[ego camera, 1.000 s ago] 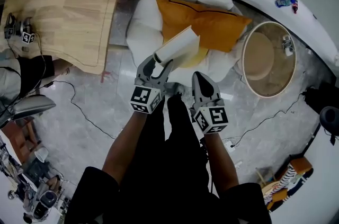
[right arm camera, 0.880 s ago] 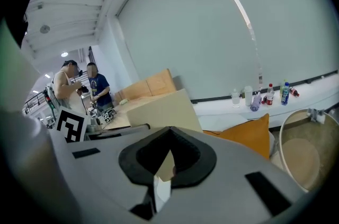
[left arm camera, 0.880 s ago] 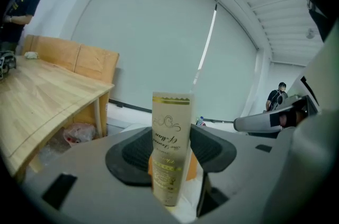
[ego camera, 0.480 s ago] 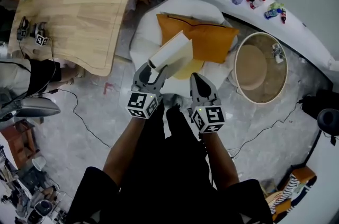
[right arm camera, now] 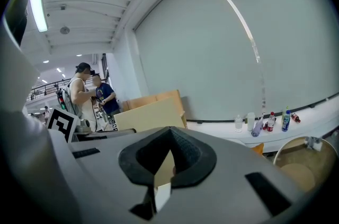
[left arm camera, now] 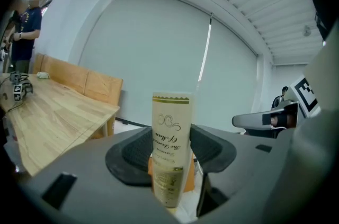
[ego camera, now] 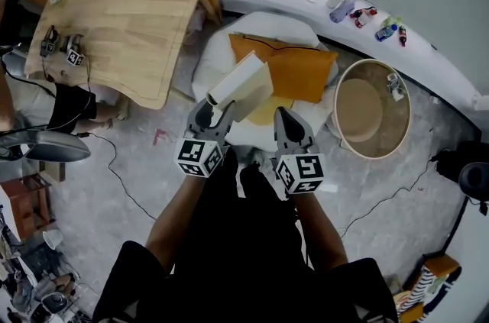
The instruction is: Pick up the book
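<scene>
The left gripper [ego camera: 219,106] clamps the cream book [ego camera: 241,85] at its spine, holding it in the air above the orange cushion [ego camera: 299,71] on the white seat [ego camera: 212,63], while the right gripper [ego camera: 283,115] sits just beside, jaws closed on nothing

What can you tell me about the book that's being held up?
The book is a closed, fairly thick volume with a cream cover. Its spine carries a gold ornamental band, a swirl motif and cursive gold lettering too small to read. The left gripper is clamped on it, the dark ribbed pads pressing each cover, spine facing back along the jaws. From the head view it tilts up and away, held above the orange cushion on the white seat, apparently touching neither.
</scene>
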Motion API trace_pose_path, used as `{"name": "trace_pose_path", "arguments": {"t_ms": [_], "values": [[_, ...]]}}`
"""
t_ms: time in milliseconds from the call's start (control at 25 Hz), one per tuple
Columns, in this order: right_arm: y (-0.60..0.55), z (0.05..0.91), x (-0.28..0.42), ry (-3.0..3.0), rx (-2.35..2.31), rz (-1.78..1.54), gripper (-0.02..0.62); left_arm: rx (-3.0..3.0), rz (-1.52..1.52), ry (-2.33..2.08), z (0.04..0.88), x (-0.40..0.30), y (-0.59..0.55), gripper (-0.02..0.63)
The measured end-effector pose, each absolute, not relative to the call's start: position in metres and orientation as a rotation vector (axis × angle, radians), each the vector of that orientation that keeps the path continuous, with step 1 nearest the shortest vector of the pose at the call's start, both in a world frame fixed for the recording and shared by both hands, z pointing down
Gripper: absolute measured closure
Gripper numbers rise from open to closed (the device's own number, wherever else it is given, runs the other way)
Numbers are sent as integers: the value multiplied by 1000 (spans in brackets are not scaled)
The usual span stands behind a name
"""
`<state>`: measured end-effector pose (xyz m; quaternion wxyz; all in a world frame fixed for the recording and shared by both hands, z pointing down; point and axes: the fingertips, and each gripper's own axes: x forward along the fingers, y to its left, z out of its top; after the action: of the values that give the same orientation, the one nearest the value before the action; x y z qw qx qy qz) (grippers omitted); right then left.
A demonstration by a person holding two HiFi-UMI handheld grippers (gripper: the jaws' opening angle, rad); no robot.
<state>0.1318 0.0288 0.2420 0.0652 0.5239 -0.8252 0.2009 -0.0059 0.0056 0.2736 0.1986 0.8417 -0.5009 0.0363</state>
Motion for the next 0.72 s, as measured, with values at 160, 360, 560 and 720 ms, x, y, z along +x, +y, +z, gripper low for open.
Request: {"name": "trace_pose_path", "arguments": {"t_ms": [160, 360, 560, 720], "values": [[41, 233, 133, -2508, 1579, 593, 592, 2340, 60, -1413, 259, -9, 21, 376], [57, 220, 132, -2510, 1594, 553, 592, 2341, 32, -1407, 246, -17, 37, 376], [67, 211, 126, -2485, 1639, 523, 592, 2368, 24, -1378, 240, -30, 43, 376], [74, 200, 122, -2476, 1659, 506, 592, 2408, 21, -1363, 228, -38, 42, 376]]}}
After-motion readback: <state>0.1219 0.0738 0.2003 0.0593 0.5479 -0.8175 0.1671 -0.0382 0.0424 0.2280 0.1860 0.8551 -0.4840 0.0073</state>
